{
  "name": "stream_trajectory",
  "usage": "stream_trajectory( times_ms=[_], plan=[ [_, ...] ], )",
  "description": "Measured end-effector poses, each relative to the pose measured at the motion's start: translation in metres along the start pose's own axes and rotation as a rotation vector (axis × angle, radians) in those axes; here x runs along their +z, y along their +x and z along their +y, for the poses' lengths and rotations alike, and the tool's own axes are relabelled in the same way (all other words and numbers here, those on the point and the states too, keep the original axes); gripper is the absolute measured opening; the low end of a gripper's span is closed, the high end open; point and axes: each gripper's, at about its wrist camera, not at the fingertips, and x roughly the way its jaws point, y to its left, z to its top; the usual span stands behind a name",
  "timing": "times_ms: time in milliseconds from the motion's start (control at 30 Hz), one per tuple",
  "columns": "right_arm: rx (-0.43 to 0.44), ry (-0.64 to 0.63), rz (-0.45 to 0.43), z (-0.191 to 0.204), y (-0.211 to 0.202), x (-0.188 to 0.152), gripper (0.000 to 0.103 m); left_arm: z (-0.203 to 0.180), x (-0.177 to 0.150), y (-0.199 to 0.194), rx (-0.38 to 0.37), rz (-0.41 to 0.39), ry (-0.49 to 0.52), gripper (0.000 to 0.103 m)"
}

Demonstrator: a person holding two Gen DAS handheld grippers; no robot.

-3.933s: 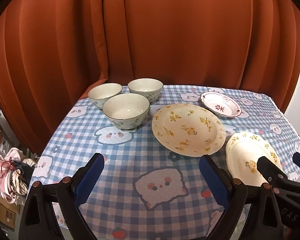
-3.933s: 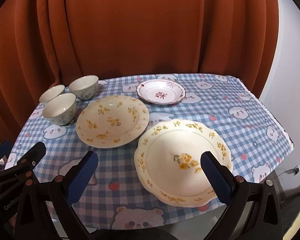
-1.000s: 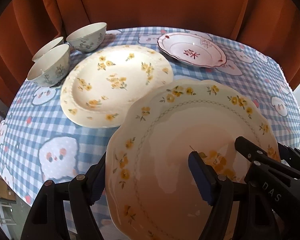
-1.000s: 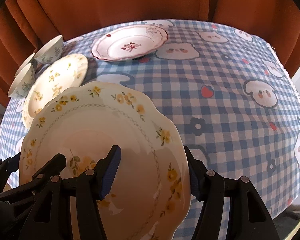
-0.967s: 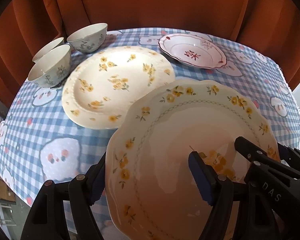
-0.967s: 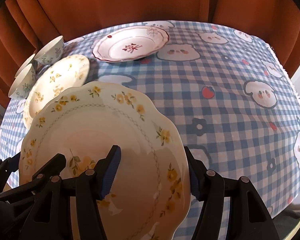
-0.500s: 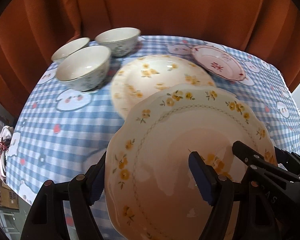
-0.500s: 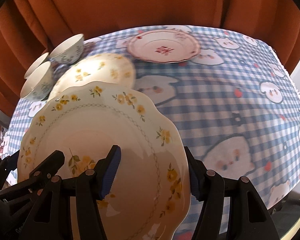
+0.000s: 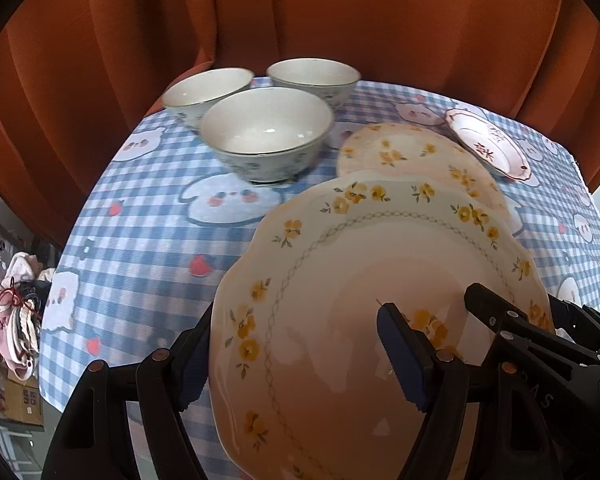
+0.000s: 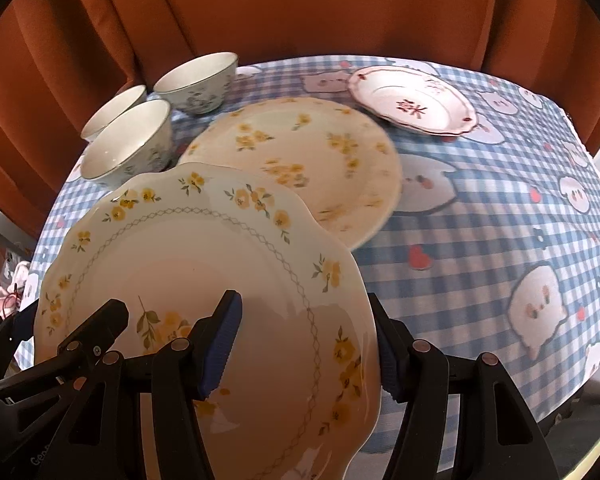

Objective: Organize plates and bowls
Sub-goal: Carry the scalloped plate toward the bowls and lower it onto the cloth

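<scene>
The left tool (image 10: 40,364) bears partial lettering "Gene".

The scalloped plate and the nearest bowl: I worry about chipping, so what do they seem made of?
The scalloped plate looks like glazed ceramic, perhaps porcelain: glossy, with sharp highlights and printed yellow flowers. The nearest bowl also looks like glazed ceramic, with a shiny white inside and a thin dark rim. Both would probably chip.
</scene>
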Motion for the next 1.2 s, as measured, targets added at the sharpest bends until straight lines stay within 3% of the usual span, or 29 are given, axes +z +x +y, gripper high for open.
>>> stream_trajectory(
  times_ms=[567, 967, 1200],
  plan=[
    [0.006, -0.009, 0.069, 0.086, 0.033, -0.007, 0.065, 0.085, -0.006, 0.022, 0.008, 0.066, -0.022, 0.077],
    [-0.004, -0.017, 0.132, 0.11, 0.057, -0.008, 0.065, 0.11, -0.011, 0.051, 0.001, 0.162, -0.045, 0.077],
    [-0.047, -0.037, 0.103, 0.116, 0.06, -0.003, 0.065, 0.109, -0.009, 0.056, 0.032, 0.134, -0.028, 0.076]
  ],
)
